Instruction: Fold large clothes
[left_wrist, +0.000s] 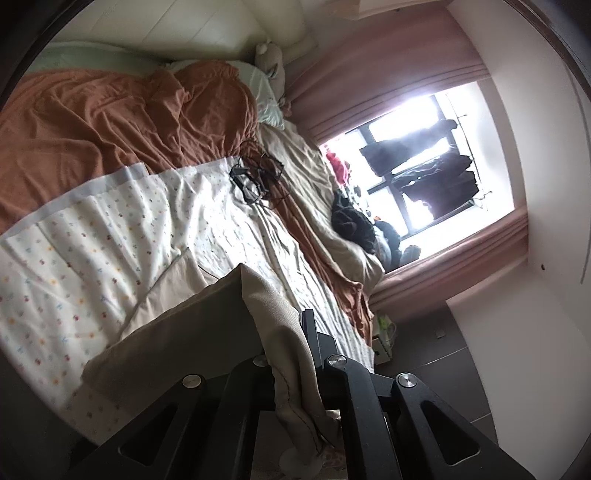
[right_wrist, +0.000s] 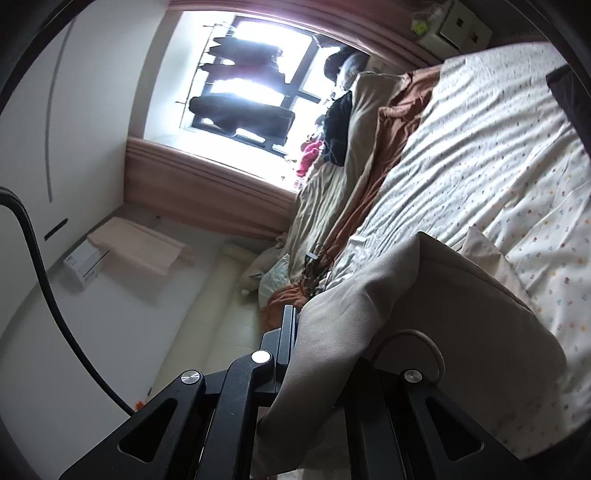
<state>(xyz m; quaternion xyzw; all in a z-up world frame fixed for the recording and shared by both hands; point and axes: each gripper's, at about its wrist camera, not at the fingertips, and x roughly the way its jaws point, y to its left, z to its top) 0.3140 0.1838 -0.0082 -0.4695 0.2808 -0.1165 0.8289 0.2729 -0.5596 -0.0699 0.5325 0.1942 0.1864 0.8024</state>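
Note:
A beige garment (left_wrist: 207, 325) is lifted over the bed, stretched between both grippers. My left gripper (left_wrist: 291, 354) is shut on one edge of it; the cloth bunches between the fingers and hangs down past them. In the right wrist view my right gripper (right_wrist: 314, 354) is shut on the same beige garment (right_wrist: 424, 295), which drapes over the right finger and hides it. A cord loop of the garment (right_wrist: 424, 339) shows near the fingers. Both views are strongly tilted.
The bed has a white flower-print sheet (left_wrist: 110, 236) (right_wrist: 498, 140), a rust-orange blanket (left_wrist: 110, 110) and a beige quilt (left_wrist: 314, 173). Black cables (left_wrist: 255, 177) lie on the bed. Dark clothes (left_wrist: 351, 218) lie by the bright window (right_wrist: 251, 85). A black hose (right_wrist: 40, 266) crosses the left.

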